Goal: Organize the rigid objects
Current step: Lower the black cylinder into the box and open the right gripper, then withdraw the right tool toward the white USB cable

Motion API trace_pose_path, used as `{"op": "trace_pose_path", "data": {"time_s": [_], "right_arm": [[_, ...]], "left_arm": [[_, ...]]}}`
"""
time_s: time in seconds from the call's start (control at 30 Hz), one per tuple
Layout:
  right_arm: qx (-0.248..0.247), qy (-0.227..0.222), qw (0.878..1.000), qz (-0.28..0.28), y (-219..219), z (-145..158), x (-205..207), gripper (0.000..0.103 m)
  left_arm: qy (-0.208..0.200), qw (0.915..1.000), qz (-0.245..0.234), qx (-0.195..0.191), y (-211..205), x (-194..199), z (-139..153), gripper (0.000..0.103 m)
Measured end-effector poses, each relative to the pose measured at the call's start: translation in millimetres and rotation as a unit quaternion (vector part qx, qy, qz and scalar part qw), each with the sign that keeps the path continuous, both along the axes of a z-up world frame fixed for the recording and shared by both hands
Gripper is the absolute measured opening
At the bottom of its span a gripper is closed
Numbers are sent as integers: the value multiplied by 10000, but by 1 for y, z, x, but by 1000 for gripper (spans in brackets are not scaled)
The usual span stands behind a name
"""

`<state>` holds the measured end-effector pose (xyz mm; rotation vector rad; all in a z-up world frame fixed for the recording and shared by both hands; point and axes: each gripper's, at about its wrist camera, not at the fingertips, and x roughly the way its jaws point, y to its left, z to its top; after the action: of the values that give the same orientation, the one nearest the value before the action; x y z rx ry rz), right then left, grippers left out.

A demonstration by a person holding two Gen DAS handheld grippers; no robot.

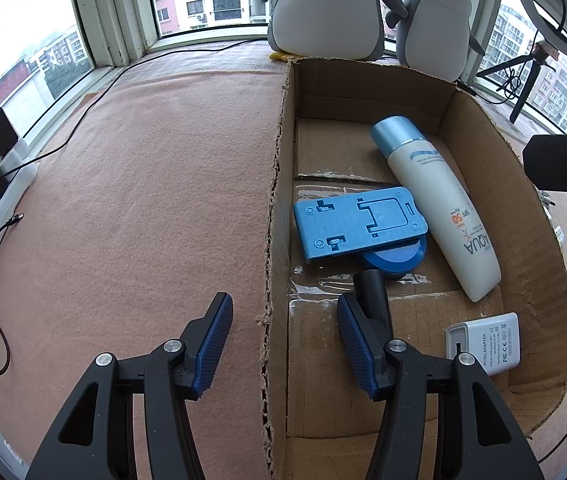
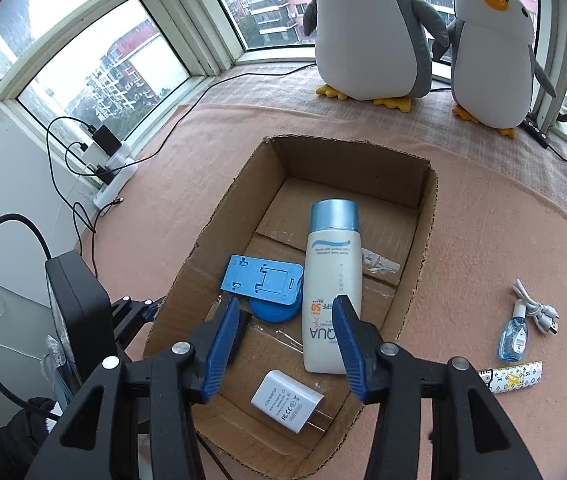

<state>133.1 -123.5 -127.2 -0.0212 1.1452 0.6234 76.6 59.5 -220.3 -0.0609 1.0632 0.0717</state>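
Cardboard box (image 2: 427,208), open-topped, sitting on pink-covered surface (image 1: 143,200) near the window; already holding four rigid items.

- Sunscreen bottle (image 2: 333,280): lying flat along the box's right side, blue cap toward the far wall.
- Blue phone stand (image 2: 261,280): lying flat left of the bottle, partly covering a round blue disc (image 2: 275,312) with a black handle (image 1: 371,292) pointing toward the near end.
- White power adapter (image 2: 285,400): resting in the near part of the box, prongs pointing right.

Remaining outside, to the right of the box, well apart from it:
- Small blue bottle (image 2: 513,336).
- Patterned tube (image 2: 515,376), just near of the small bottle.
- White cable (image 2: 535,308), coiled; probably not counting as rigid.

Left claw (image 1: 283,344): jaws apart, carrying nothing, straddling the box's left wall.
Right claw (image 2: 285,344): jaws apart, carrying nothing, hovering over the box's near half.

Progress, judged: well over halfway, with two rigid pieces apparently waiting to be boxed.
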Motion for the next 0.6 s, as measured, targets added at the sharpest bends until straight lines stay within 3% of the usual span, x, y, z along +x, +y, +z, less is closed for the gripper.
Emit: {"op": "trace_pose_path", "data": {"time_s": [0.6], "right_arm": [[7, -109, 9999, -111, -16, 9, 3, 45]], "left_arm": [[-2, 10000, -1, 3, 0, 0, 0, 58]]}}
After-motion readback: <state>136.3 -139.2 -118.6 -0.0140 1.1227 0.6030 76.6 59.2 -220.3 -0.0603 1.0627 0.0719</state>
